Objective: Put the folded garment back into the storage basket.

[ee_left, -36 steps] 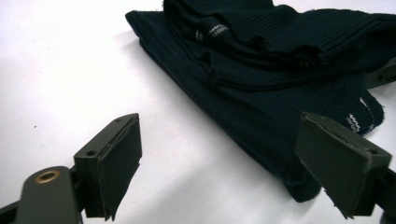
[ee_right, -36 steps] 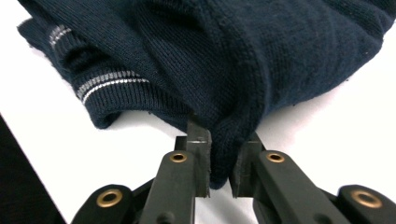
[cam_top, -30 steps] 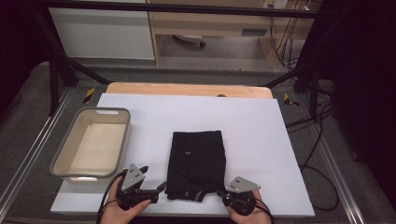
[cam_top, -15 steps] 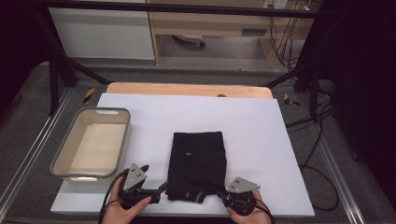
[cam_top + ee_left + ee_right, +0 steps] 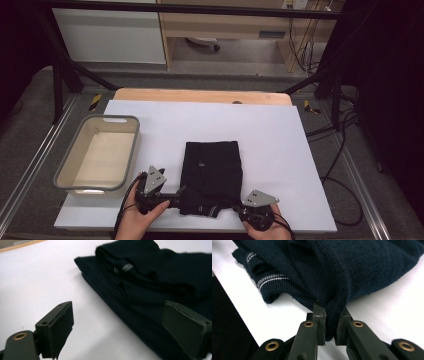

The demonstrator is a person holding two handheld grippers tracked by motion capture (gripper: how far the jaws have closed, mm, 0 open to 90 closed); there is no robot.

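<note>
A dark navy knitted sweater [image 5: 212, 172] lies folded on the white board [image 5: 280, 150], near its front edge. My right gripper [image 5: 239, 209] is at the sweater's near right corner. In the right gripper view it [image 5: 330, 317] is shut on a fold of the sweater [image 5: 362, 265], and a grey-striped cuff [image 5: 272, 281] lies to the left. My left gripper [image 5: 179, 199] is at the near left corner, held by a hand. In the left gripper view it [image 5: 120, 312] is open; one jaw is over the bare board [image 5: 37, 277] and the other over the sweater's edge [image 5: 150, 272].
A grey-rimmed beige tub [image 5: 115, 119] stands on the board's left side. A wooden table edge [image 5: 200, 95] runs behind the board. Cables [image 5: 345, 165] lie on the floor to the right, and metal frame rails run along both sides.
My left gripper has shifted a little to the right, closer to the sweater's near left corner. The right gripper has stayed in place with the fold in it.
</note>
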